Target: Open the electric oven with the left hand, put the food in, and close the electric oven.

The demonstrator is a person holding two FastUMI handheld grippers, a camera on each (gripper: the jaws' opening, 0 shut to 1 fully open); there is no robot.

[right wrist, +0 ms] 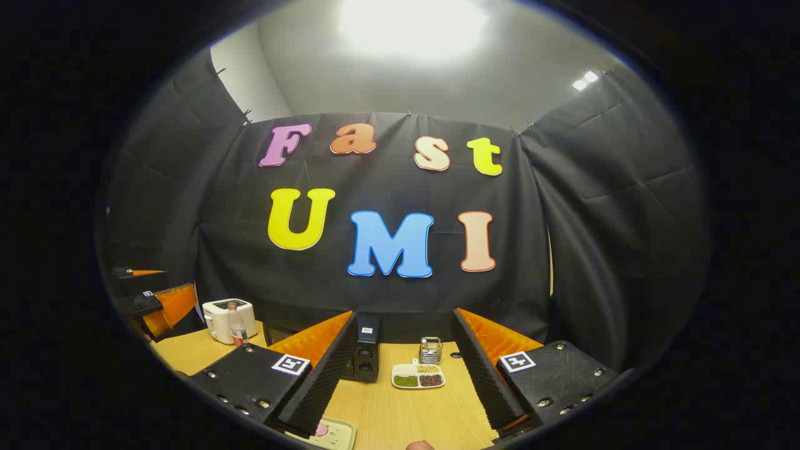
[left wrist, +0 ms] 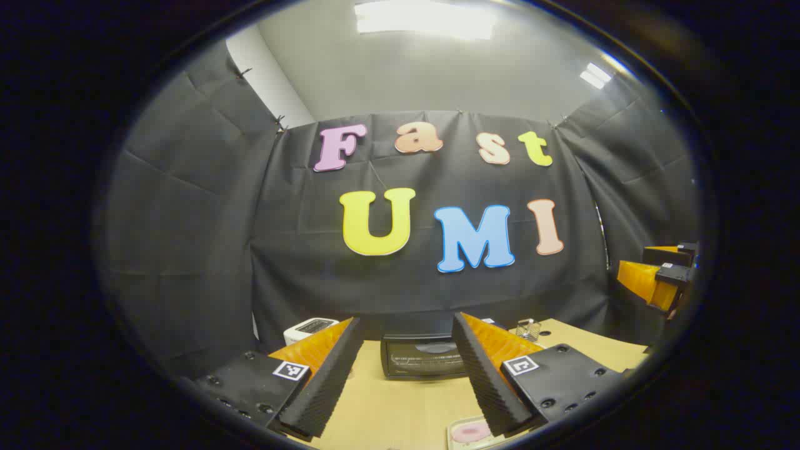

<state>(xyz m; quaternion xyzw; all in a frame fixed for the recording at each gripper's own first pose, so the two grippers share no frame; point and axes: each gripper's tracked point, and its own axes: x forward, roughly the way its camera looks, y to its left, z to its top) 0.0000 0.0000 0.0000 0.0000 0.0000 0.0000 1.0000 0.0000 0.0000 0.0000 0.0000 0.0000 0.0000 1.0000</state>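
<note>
The black electric oven (left wrist: 425, 356) stands on the wooden table straight ahead of my left gripper (left wrist: 407, 320), its door shut. That gripper is open, held above the table and short of the oven. A pale tray with a pink piece of food (left wrist: 472, 432) lies just under its right finger. In the right gripper view the oven's knob end (right wrist: 366, 353) shows past the left finger of my right gripper (right wrist: 403, 314), which is also open and holds nothing. The food tray (right wrist: 331, 432) lies at the lower left there.
A white toaster (right wrist: 229, 319) and a small bottle (right wrist: 236, 326) stand at the table's back left. A white divided dish of beans (right wrist: 419, 375) and a metal wire holder (right wrist: 430, 350) sit right of the oven. The other gripper (left wrist: 656, 281) hovers at the far right.
</note>
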